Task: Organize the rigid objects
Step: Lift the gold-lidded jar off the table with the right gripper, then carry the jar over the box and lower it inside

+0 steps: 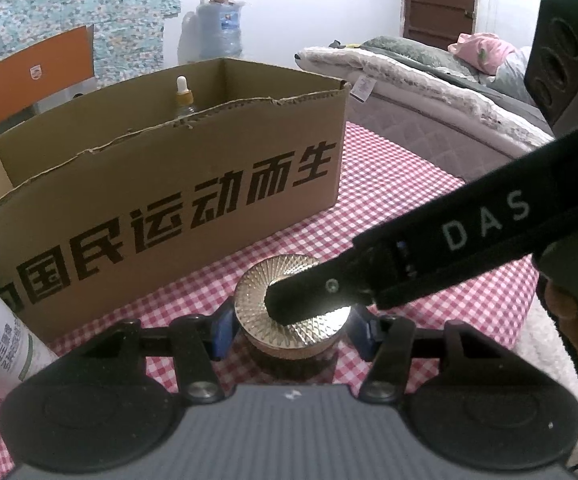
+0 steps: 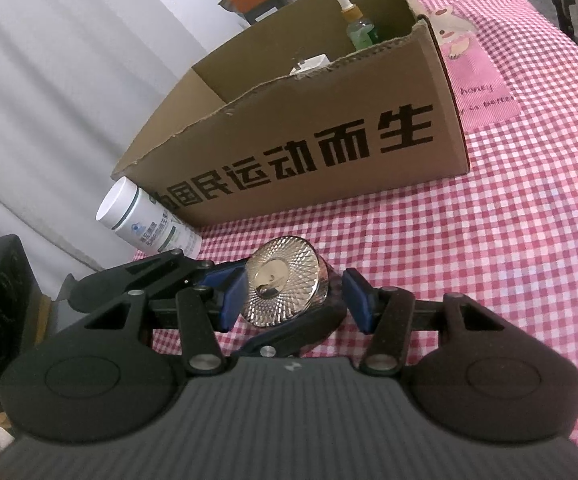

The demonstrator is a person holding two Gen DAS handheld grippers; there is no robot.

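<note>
Your jar [image 1: 289, 312], gold lid up, sits low centre on the checked table [image 1: 409, 200], pinched by your left gripper [image 1: 293, 330]; your right gripper [image 2: 295, 300] brackets its lid, grip unclear. Likely both steady it before the cardboard box [image 1: 169, 184] behind.

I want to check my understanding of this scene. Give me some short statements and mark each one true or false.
1. A dropper bottle stands inside the cardboard box. True.
2. The jar with the shiny lid is already in the box. False: it is on the cloth, in front of the box.
3. A white canister is outside the box. True.
4. The cloth is plain blue. False: it is checked in pink and white.
5. The box is closed on top. False: its top is open.
</note>
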